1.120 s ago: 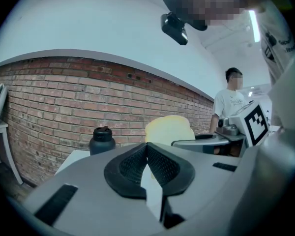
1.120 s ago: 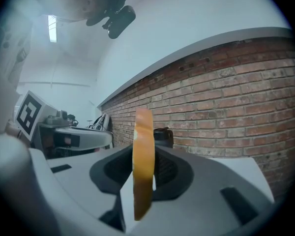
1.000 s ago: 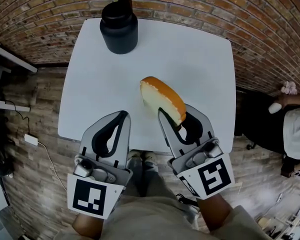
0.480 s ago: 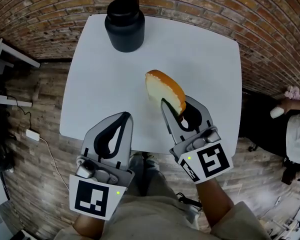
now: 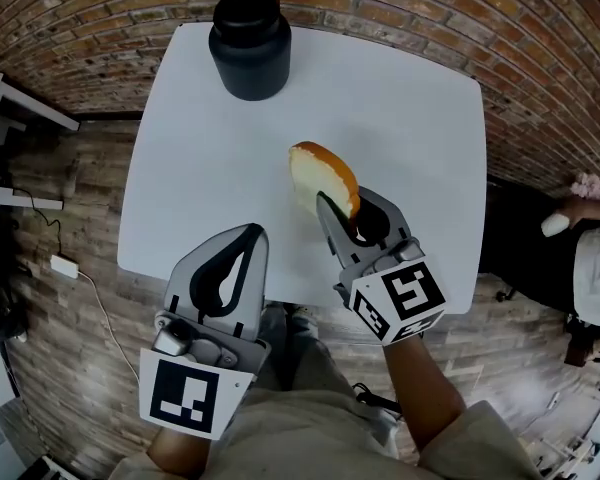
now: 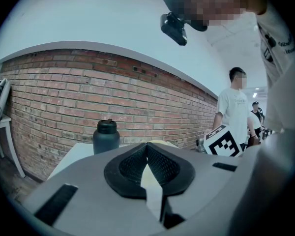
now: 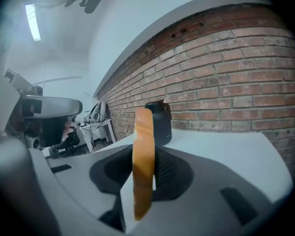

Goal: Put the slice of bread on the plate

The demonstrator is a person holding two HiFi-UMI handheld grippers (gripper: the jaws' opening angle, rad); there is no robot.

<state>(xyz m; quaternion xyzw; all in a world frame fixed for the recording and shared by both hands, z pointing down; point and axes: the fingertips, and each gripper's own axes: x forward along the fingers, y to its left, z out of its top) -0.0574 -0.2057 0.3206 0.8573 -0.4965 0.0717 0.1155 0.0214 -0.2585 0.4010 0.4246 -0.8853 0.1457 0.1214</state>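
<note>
A bread slice (image 5: pixel 323 174) with an orange-brown crust stands on edge over the middle of the white table (image 5: pixel 400 98). My right gripper (image 5: pixel 338 211) is shut on the slice's near end. In the right gripper view the slice (image 7: pixel 143 166) rises upright between the jaws, crust edge toward the camera. My left gripper (image 5: pixel 245 240) hovers at the table's near edge, to the left of the right one. Its jaws (image 6: pixel 147 146) meet at the tips with nothing between them. No plate is in any view.
A black lidded bottle (image 5: pixel 250 38) stands at the table's far left, also seen as the bottle (image 6: pixel 106 137) and the bottle (image 7: pixel 159 122). A brick wall runs behind the table. A person (image 5: pixel 590 258) sits to the right, and another person (image 6: pixel 233 112) stands nearby.
My right gripper has sunk toward the tabletop and moved a little forward, still carrying the bread slice. The left gripper has stayed where it was.
</note>
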